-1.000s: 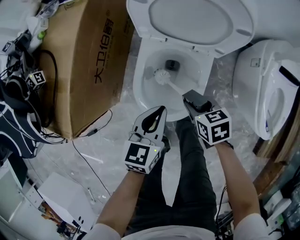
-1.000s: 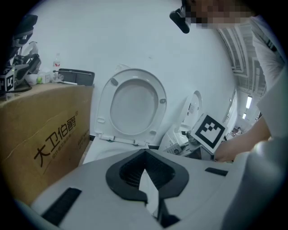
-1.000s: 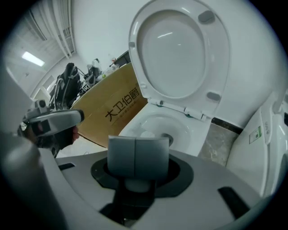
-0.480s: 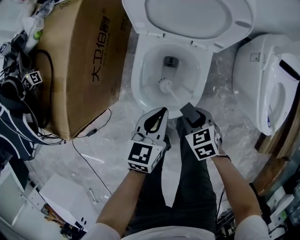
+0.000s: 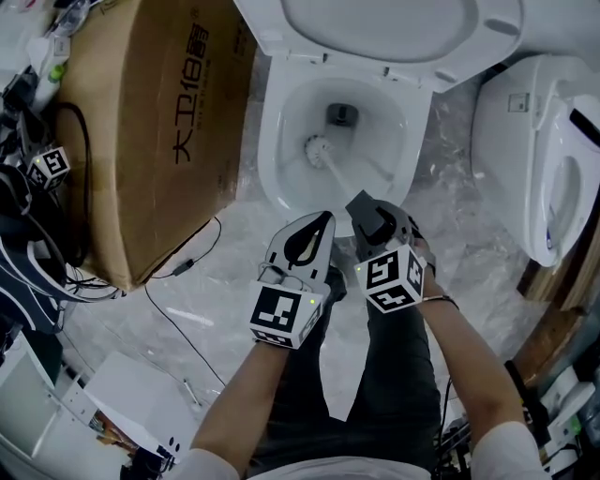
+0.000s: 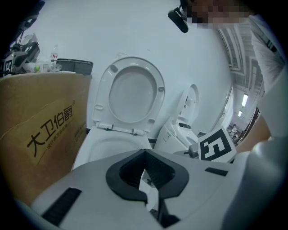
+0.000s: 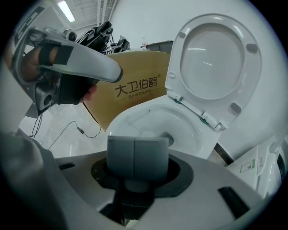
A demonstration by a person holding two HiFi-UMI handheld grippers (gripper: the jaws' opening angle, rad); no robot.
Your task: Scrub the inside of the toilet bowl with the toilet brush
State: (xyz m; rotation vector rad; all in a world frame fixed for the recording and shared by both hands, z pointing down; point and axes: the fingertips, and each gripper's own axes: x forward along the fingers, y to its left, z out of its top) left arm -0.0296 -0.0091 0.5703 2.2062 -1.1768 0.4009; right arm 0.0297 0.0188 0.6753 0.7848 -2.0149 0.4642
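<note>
The right hand-held gripper (image 5: 367, 214) is clamped on the handle of the toilet brush (image 5: 319, 150). The bristle head sits low inside the toilet bowl (image 5: 270, 159), at about 8 o'clock from the drain hole (image 5: 341, 115), and seems to rest on the white wall. The left hand-held gripper (image 5: 325, 221) has its jaws together with nothing in them. It hangs just beside the right one, at its 9 o'clock, over the floor (image 5: 187, 328) in front of the bowl. The scrubbing looks to be under way. The handle is long and thin and is held only at its end. A hard push could make it turn or slip in the jaws, and then the head would slide and not clean. A fast stroke could flick drops over the rim onto the floor or the person's dark trousers (image 5: 375, 394). A big cardboard box (image 5: 141, 122) stands just beside the bowl at 9 o'clock, so there is little room to swing that way. A second toilet (image 5: 534, 159) stands at 3 o'clock, apart from the bowl. The lid (image 5: 394, 23) is up at 12 o'clock, out of the way. A thin cable (image 5: 178, 272) lies on the floor at 8 o'clock from the hand-held grippers and could catch a foot.
</note>
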